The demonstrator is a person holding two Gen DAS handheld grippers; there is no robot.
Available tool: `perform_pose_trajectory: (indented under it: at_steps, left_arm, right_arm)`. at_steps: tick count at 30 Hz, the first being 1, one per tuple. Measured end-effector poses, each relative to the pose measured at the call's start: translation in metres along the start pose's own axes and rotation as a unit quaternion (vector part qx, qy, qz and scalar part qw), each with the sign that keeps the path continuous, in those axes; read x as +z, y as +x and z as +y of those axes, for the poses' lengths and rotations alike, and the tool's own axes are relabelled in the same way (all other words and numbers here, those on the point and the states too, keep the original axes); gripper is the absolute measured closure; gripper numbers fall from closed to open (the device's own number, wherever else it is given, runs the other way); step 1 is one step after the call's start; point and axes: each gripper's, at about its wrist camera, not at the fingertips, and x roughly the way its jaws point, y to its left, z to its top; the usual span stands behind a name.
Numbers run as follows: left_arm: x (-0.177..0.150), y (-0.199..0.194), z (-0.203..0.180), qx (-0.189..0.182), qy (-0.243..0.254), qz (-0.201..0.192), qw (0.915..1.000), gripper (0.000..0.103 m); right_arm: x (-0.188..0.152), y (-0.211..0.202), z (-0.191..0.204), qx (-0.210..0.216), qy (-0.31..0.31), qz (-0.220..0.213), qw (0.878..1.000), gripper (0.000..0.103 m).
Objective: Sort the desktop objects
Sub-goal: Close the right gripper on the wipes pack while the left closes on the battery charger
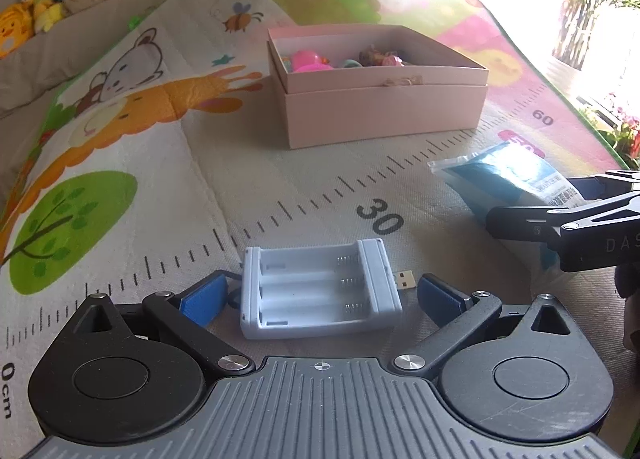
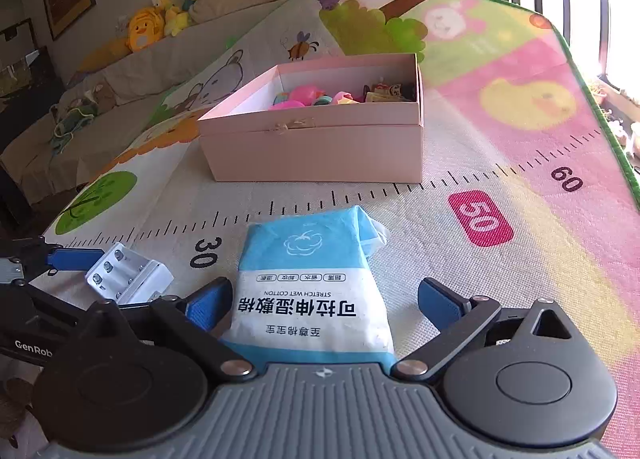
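Pale blue-grey plastic sits between my left gripper [image 1: 320, 295] fingers: a battery holder [image 1: 320, 291] with three empty slots, lying flat on the play mat [image 1: 168, 163] near the printed 30 on the ruler strip. I see its blue fingertips [image 1: 204, 301] spread wide, one on each side of the holder, and I cannot tell whether the left pad touches the casing; the right pad stands clear of it. A small USB plug [image 1: 406, 279] pokes out at the holder's right end. Moving right, the pink box [image 1: 384, 111] rests further back on the mat, open at the top, with bright pink and brown toys [image 1: 308, 61] inside. Further right again, the wipes packet [image 2: 316, 291], blue above and white below with printed text, lies flat on the mat just in front of the box. My right gripper [image 2: 324, 307] has its blue fingertips [image 2: 440, 303] parted on either side of the packet; the left pad is right against the packet's edge, the right pad well off it. From the right wrist view the battery holder [image 2: 128, 275] shows at the far left, beside the other gripper's blue pad. Stuffed toys [image 2: 156, 25] line the sofa behind the mat.
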Motion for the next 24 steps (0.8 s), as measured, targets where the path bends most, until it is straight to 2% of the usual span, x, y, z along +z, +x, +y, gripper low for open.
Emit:
perform_pose_trajectory:
  at_steps: [24]
  left_arm:
    - [-0.004,-0.015,0.000,-0.004,-0.006,-0.011,0.9999,0.000]
  right_arm:
    - [0.000,0.001,-0.001,-0.004,0.005,0.001,1.000,0.000]
